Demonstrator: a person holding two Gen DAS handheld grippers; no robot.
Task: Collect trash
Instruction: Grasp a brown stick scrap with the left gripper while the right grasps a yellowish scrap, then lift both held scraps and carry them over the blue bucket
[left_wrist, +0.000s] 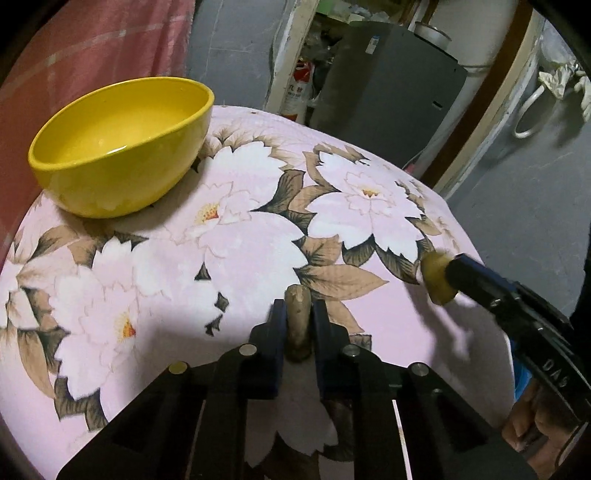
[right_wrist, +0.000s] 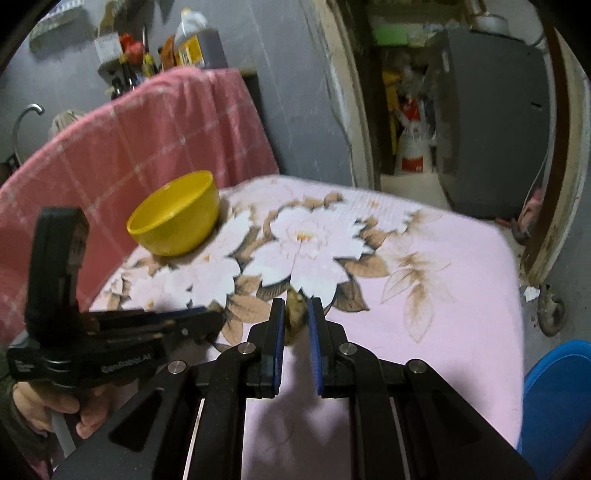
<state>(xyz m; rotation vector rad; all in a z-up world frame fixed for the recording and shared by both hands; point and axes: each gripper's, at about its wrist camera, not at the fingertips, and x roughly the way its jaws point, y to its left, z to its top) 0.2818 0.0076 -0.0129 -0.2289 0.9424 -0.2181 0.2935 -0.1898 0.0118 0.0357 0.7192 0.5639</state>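
A yellow bowl (left_wrist: 122, 147) stands empty at the far left of a table under a pink flowered cloth (left_wrist: 240, 258); it also shows in the right wrist view (right_wrist: 175, 216). My left gripper (left_wrist: 298, 314) is shut on a long brownish scrap of peel (left_wrist: 297, 321), held just above the cloth. My right gripper (right_wrist: 295, 314) is shut on a yellowish chunk of peel (right_wrist: 295, 314); in the left wrist view that chunk (left_wrist: 437, 277) sits at its fingertips over the cloth's right side. The left gripper's body (right_wrist: 110, 332) shows at lower left in the right wrist view.
A red checked cloth (right_wrist: 129, 147) hangs behind the bowl. A blue bin (right_wrist: 557, 398) stands on the floor right of the table. A grey cabinet (left_wrist: 388, 92) and a doorway with bags lie beyond the far edge.
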